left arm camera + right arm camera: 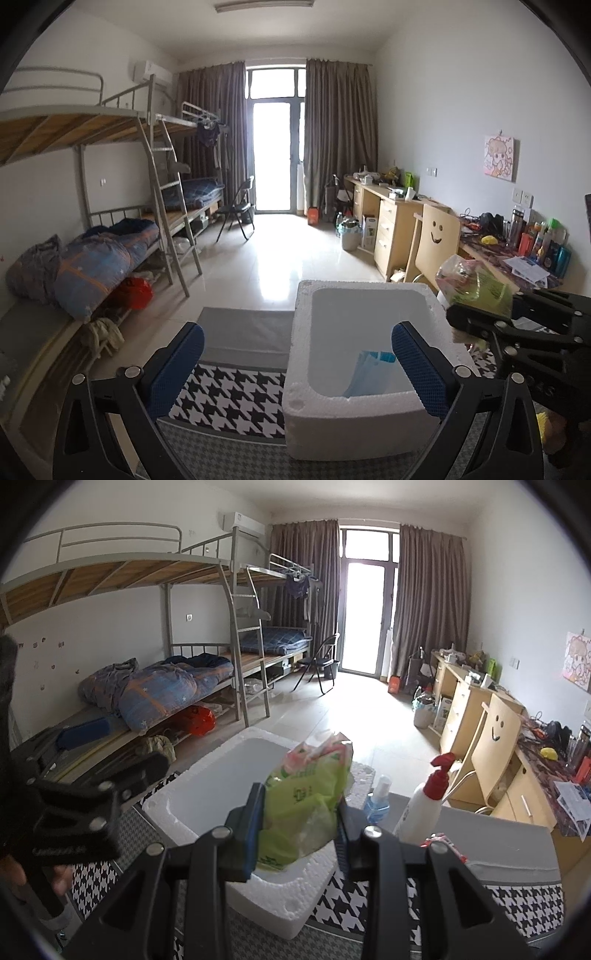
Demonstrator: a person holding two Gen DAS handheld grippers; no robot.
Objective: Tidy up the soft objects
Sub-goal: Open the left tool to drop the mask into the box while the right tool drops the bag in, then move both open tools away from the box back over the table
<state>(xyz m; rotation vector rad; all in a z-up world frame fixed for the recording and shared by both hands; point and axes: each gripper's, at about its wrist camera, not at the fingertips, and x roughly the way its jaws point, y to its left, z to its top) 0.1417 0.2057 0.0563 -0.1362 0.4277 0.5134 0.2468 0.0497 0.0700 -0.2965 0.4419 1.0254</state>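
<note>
Green tissue pack (pixel 306 805) clamped in right gripper (pixel 301 827) above foam box (pixel 173 805); left gripper (pixel 297 363) wide open, empty, box at its 1 o'clock.

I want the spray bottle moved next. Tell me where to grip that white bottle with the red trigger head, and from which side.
Grip the white plastic spray bottle across its plain body below the red trigger head, coming from the near side. It stands upright, with the blue bottle close on its left.
</note>
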